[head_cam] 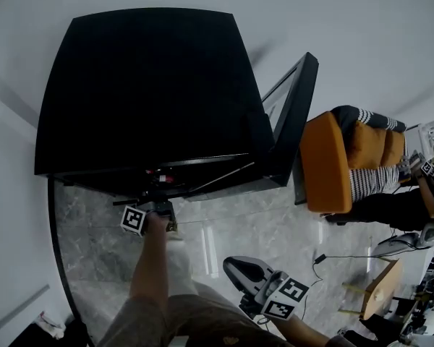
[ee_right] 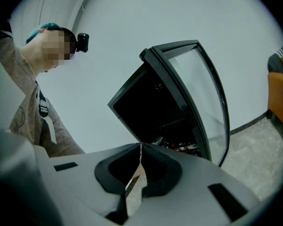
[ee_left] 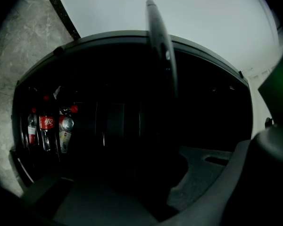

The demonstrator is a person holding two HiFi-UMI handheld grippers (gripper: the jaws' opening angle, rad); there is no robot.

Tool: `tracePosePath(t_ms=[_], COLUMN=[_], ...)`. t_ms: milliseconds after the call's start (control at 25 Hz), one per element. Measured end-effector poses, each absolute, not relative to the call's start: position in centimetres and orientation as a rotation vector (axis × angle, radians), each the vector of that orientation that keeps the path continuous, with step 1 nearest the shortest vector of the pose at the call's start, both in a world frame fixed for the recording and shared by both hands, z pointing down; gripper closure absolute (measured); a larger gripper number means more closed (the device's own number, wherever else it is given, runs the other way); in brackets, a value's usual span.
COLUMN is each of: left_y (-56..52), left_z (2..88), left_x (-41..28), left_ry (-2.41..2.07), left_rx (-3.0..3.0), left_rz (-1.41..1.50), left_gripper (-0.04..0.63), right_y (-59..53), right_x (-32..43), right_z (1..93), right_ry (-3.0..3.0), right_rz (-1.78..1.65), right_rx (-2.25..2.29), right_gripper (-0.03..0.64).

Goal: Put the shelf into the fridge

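Note:
The black fridge [head_cam: 148, 92] stands against the white wall with its glass door [head_cam: 293, 121] swung open to the right. My left gripper [head_cam: 146, 219] is at the lower front of the fridge opening. In the left gripper view the jaws [ee_left: 148, 189] are dark and close together. A thin dark panel, seemingly the shelf [ee_left: 160, 51], rises edge-on from between them toward the dark interior. My right gripper [head_cam: 264, 284] hangs back near my body, shut with nothing in it. In its own view, the right gripper [ee_right: 140, 147] points at the open fridge [ee_right: 155, 109].
Cola bottles and cans [ee_left: 49, 126] stand at the left inside the fridge. An orange chair [head_cam: 324, 161] with a striped cushion sits right of the door, and a person's arm [head_cam: 419, 194] is beyond it. A cable [head_cam: 333, 257] and a wooden stool [head_cam: 380, 288] are on the marble floor.

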State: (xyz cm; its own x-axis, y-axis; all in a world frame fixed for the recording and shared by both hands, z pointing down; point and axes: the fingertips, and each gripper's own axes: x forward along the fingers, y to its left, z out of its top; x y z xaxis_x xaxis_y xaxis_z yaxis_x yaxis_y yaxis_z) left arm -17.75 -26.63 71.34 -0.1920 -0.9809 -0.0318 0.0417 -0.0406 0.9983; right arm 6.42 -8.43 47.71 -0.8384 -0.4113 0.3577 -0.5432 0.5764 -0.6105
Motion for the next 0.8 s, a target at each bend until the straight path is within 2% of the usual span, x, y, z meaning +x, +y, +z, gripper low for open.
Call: tracePosePath(t_ms=[800], left_y=[-31.7], left_z=[72.1], left_x=[-19.5], left_ry=[-1.336], left_rx=[1.112], left_rz=[-1.348], left_gripper=[0.578], right_y=[-8.1], right_x=[5.5], right_z=[47.9], right_ry=[-2.634], right_rz=[1.091], right_rx=[0.775], right_gripper=[0.595])
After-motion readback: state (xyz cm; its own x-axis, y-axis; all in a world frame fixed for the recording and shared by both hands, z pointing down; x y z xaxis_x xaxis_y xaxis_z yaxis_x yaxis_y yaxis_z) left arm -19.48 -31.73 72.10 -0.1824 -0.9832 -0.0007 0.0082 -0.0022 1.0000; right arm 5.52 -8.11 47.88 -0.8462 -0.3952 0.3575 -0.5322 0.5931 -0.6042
